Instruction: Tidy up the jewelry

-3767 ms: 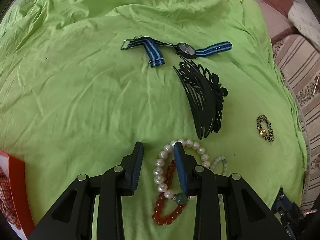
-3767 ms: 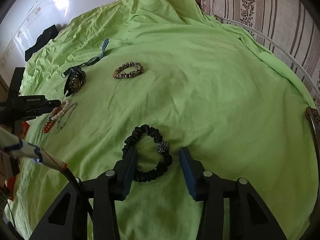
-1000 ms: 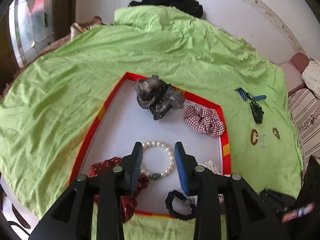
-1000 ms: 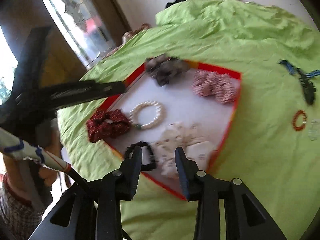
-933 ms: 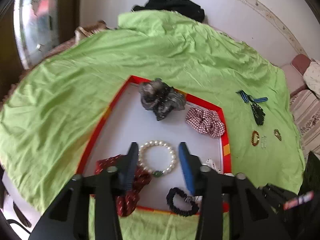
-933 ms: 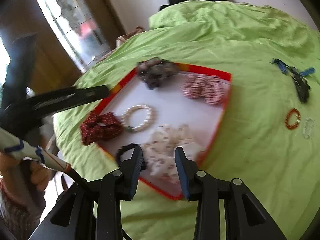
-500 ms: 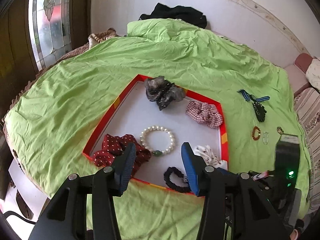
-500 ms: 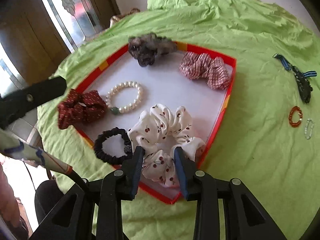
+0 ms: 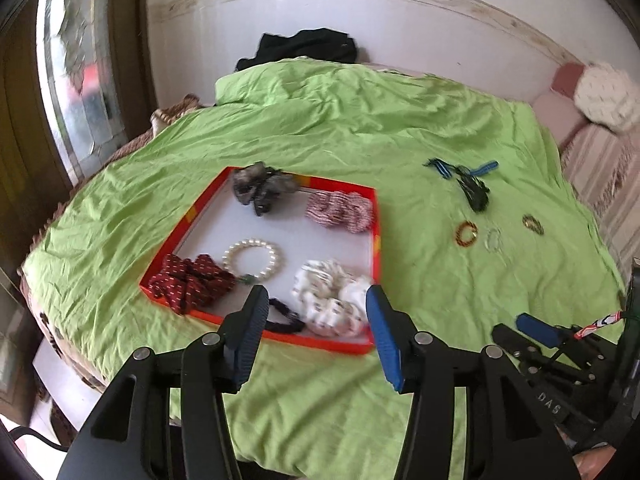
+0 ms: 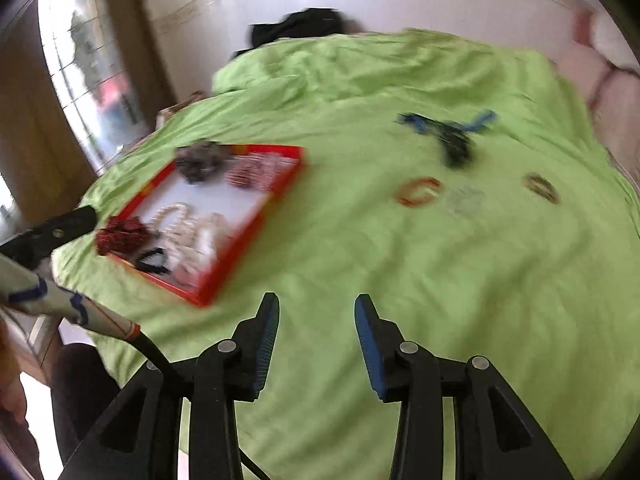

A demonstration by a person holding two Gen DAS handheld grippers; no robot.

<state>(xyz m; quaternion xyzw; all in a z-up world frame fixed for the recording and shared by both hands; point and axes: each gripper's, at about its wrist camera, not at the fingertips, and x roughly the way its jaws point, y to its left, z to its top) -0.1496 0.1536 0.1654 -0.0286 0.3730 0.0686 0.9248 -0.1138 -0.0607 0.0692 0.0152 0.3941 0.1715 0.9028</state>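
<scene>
L gripper jaws wide, nothing held, above near edge of red tray w/ pearl bracelet & scrunchies. R gripper jaws wide, empty, over green bedsheet; red bead bracelet, watch lie beyond.

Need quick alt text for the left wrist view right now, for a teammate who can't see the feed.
The open, empty left hand-held gripper hovers over a red-rimmed tray on a green bedspread. The tray holds a pearl bracelet, a dark red scrunchie, a white patterned scrunchie and others. A blue-strapped watch, a black hair clip and small bracelets lie outside it, to the right.
</scene>
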